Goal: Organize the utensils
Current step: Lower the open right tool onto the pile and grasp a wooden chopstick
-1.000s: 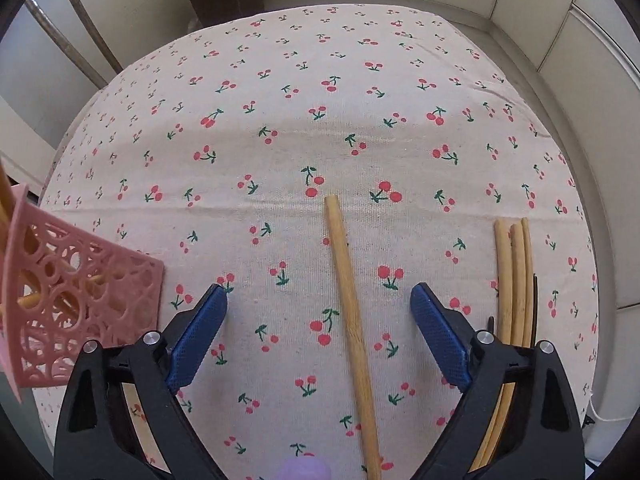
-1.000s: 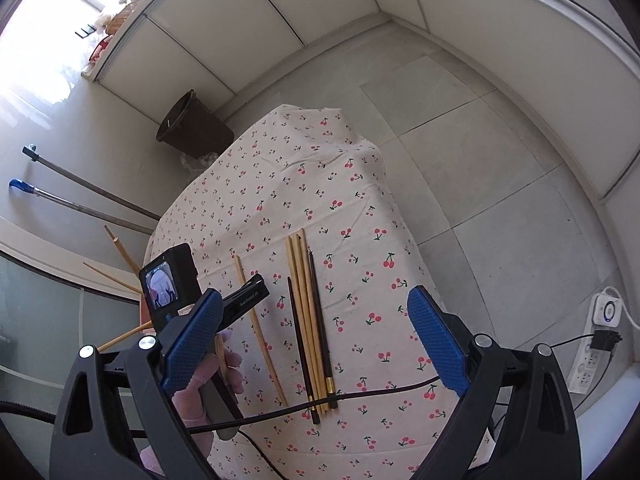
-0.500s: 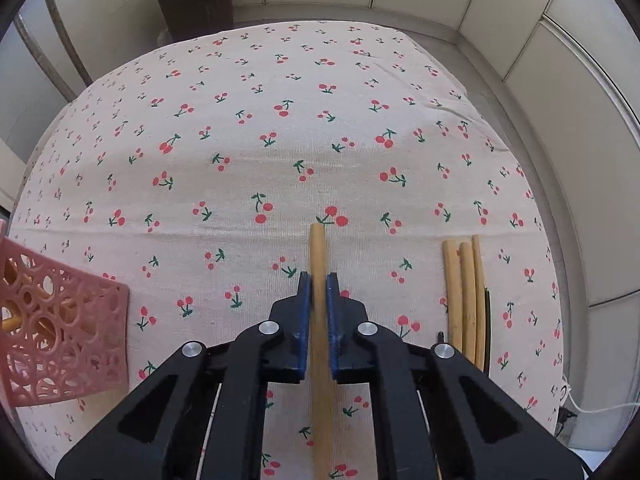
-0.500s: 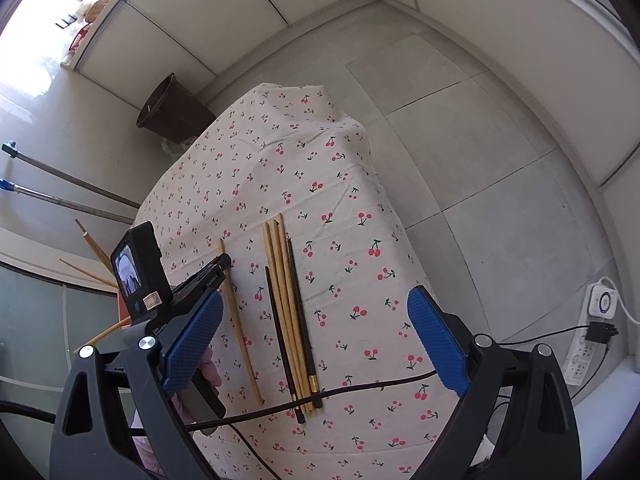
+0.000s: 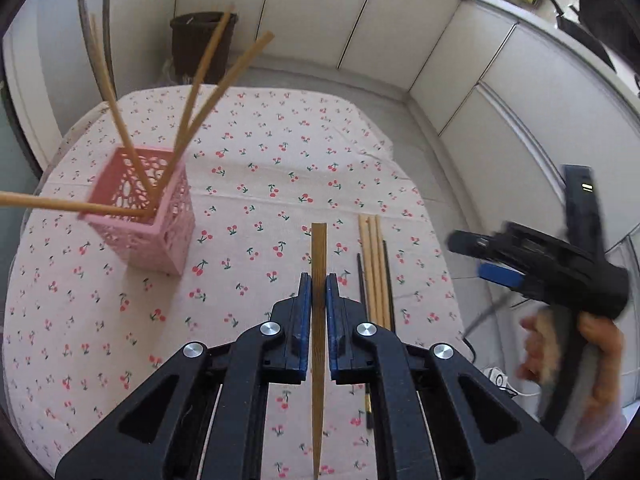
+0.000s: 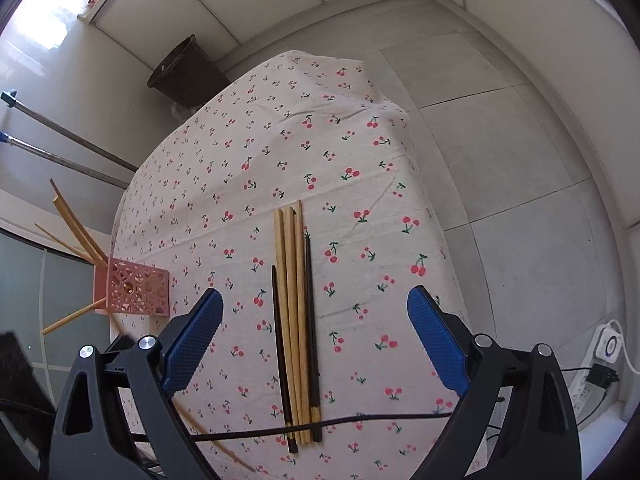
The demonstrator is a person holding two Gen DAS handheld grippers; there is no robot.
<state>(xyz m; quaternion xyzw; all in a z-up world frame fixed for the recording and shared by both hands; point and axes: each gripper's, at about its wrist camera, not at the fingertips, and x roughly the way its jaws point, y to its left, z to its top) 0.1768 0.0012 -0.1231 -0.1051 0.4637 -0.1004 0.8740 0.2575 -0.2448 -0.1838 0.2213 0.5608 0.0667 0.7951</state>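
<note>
Currently, one wooden chopstick (image 5: 319, 264) is pinched in the left hand-held gripper (image 5: 319, 294), raised off the worktop (image 5: 256, 168) (cherry-print cloth). Right hand-held gripper (image 6: 314, 340): spread, empty, above the chopstick bundle (image 6: 294, 304) near the worktop's right edge. Pink holder (image 5: 150, 220): near the left edge.

cloth (image 6: 320, 152): cream, red cherries | holder (image 5: 148, 216): pink | chopsticks (image 6: 294, 300): tan, apparently black | bin (image 6: 184, 72): dark brown
</note>
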